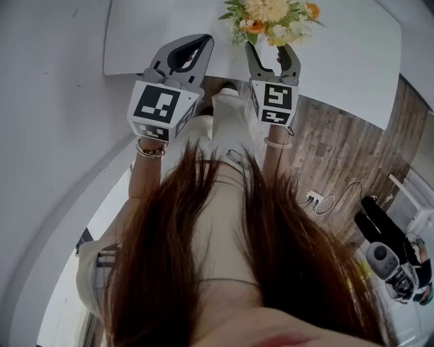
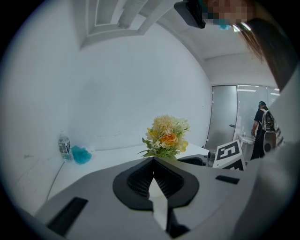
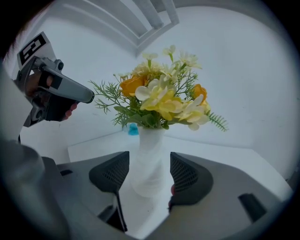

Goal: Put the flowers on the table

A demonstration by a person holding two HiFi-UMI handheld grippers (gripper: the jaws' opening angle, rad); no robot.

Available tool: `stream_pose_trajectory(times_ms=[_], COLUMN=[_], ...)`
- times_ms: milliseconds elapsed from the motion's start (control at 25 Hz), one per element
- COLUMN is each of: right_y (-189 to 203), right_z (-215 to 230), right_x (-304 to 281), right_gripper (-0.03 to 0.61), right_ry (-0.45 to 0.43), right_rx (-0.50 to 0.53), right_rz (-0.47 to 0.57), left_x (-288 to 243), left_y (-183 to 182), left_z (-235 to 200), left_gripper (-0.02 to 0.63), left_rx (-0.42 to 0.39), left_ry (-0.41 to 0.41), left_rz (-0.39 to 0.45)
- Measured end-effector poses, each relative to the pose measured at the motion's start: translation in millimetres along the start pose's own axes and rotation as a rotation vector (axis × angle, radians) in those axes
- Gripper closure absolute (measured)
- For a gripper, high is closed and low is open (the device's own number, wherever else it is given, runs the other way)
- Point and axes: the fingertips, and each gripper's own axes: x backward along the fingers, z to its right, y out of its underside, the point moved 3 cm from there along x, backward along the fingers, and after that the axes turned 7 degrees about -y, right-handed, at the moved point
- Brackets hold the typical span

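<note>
A bouquet of yellow, orange and cream flowers [image 1: 271, 17] [image 2: 166, 136] [image 3: 159, 98] stands in a white ribbed vase [image 3: 149, 183] on the white table [image 1: 169, 41] [image 3: 225, 154]. My right gripper [image 1: 271, 49] [image 3: 149, 155] is open, with the vase between its jaws and a small gap on each side. The vase's base rests on the tabletop. My left gripper [image 1: 203, 39] [image 2: 153, 161] is shut and empty, held in the air to the left of the flowers, and it also shows in the right gripper view [image 3: 89, 97].
A water bottle [image 2: 64, 145] and a blue fluffy object [image 2: 81, 154] [image 3: 133, 130] sit at the table's far end by the wall. A wooden floor [image 1: 339, 149] with a power strip [image 1: 313, 198] lies to the right, where a person [image 1: 393, 251] [image 2: 260, 126] stands.
</note>
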Motion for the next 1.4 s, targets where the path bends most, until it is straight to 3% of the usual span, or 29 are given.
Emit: stream_pose_trajectory(times_ms=[1400], right_y=[-34.6], right_z=[-49.4], right_x=[95.7], right_gripper=[0.313], right_ry=[0.116], right_rx=[0.022], right_rz=[0.104], left_x=[83.8], left_y=[-18.1], left_z=[43.9], left_gripper=[0.612], left_rx=[-0.074], left_ry=[0.115], left_rz=[0.121])
